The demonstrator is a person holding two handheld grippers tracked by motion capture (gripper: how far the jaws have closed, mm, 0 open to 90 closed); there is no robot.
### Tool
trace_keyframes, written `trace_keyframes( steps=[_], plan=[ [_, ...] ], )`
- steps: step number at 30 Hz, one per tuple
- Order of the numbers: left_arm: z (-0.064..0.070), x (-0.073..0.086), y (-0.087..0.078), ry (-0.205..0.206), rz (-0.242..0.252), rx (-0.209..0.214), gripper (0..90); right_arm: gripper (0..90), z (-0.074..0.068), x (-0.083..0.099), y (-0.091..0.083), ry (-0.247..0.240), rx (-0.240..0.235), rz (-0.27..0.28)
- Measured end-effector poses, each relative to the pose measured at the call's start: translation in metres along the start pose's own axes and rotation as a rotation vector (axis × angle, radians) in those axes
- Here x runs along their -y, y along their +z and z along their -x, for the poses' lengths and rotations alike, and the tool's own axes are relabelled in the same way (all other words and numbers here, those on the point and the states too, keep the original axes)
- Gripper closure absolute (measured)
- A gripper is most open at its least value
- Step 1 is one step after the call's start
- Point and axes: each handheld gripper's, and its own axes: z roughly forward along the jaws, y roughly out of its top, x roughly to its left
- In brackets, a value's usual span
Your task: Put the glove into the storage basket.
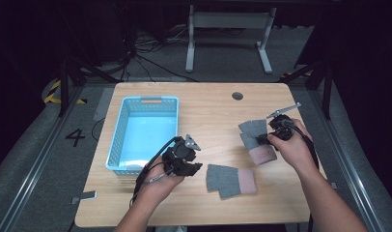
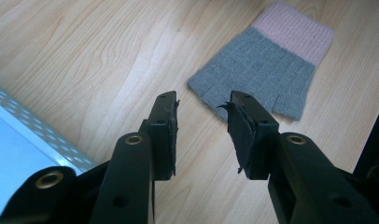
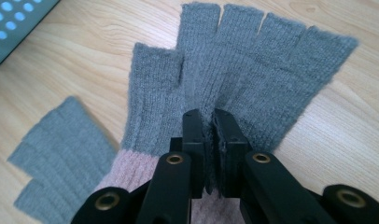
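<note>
A light blue basket [image 1: 145,133] sits on the left part of the wooden table [image 1: 208,104]. Just right of it, the left gripper [image 1: 188,164] hovers with its jaws spread and nothing between them, pointing at the near glove [image 1: 231,180], which lies flat near the front edge. Farther right, the right gripper [image 1: 262,140] pinches a fold of the far glove [image 1: 256,140], which rests on the tabletop, grey fingers pointing away, pink cuff under the hand.

— What lies past the left gripper [image 2: 200,133]?
— A grey glove [image 2: 264,70] with a pink cuff, upper right, flat on the table [image 2: 85,60].
— Jaws?
— Apart, holding nothing. A basket [image 2: 24,140] shows lower left.
</note>
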Motion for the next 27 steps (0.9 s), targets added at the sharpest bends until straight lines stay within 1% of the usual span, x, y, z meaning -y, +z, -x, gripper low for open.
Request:
trace_keyframes(
  steps=[1, 4, 6, 7, 8, 9, 12, 15, 21, 22, 24, 27],
  plan=[
    [0.000, 0.000, 0.000, -0.001, 0.001, 0.001, 63.0, 85.1, -0.002, 0.000, -0.002, -0.011, -0.003, -0.003],
    [0.000, -0.002, 0.000, 0.004, 0.006, 0.002, 63.1, 85.0, -0.008, 0.001, -0.009, -0.040, -0.042, -0.006],
    [0.000, -0.002, -0.001, 0.003, 0.006, 0.004, 63.0, 85.0, -0.012, 0.001, -0.012, -0.054, -0.058, -0.003],
    [0.000, -0.003, -0.001, 0.000, 0.008, 0.004, 63.0, 85.0, -0.018, 0.003, -0.015, -0.082, -0.073, -0.005],
    [0.000, -0.003, -0.002, 0.005, 0.006, 0.007, 63.0, 85.0, -0.018, 0.003, -0.015, -0.082, -0.073, -0.005],
    [0.000, -0.003, -0.002, 0.003, 0.012, 0.007, 62.9, 84.9, -0.020, 0.003, -0.016, -0.092, -0.080, -0.008],
    [0.001, -0.004, -0.003, 0.003, 0.014, 0.005, 62.9, 84.8, -0.030, 0.006, -0.019, -0.144, -0.101, -0.026],
    [0.001, -0.004, -0.003, 0.004, 0.012, 0.006, 62.9, 84.7, -0.039, 0.008, -0.020, -0.183, -0.125, -0.028],
    [0.002, -0.002, -0.004, 0.004, 0.010, 0.003, 62.7, 84.2, -0.054, 0.011, -0.019, -0.231, -0.164, -0.022],
    [0.002, -0.002, -0.004, 0.003, 0.010, 0.002, 62.7, 84.1, -0.059, 0.011, -0.016, -0.248, -0.180, -0.030],
    [0.002, -0.001, -0.004, 0.003, 0.006, 0.004, 62.7, 84.2, -0.061, 0.012, -0.015, -0.257, -0.185, -0.031],
    [0.003, 0.001, -0.004, -0.007, 0.011, 0.000, 62.8, 84.1, -0.068, 0.013, -0.010, -0.281, -0.205, -0.043]
  ],
)
